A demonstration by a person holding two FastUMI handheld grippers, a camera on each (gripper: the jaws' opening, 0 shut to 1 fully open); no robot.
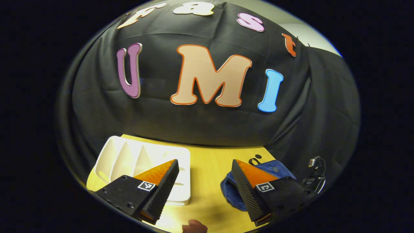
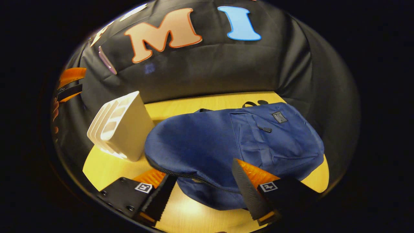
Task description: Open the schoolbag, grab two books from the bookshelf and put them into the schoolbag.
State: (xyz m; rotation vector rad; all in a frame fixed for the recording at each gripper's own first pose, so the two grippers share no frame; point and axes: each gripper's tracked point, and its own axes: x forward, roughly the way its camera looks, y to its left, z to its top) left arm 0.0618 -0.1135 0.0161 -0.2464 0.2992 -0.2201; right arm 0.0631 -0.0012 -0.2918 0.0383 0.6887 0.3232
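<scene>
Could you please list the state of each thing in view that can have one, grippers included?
Schoolbag: lying flat on the table, main zipper apparently closed.
Front pocket: zipped shut.
White bookshelf: standing on the table beside the bag; its slots look empty, no books visible.
Left gripper: open, holding nothing, above the table.
Right gripper: open, fingers either side of the bag's near edge, not gripping.

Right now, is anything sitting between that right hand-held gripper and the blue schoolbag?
Nothing visible. The right hand-held gripper stands open just in front of the schoolbag, whose zipped edge lies between its fingers, over bare yellow table. The white bookshelf stands off to the side.
</scene>
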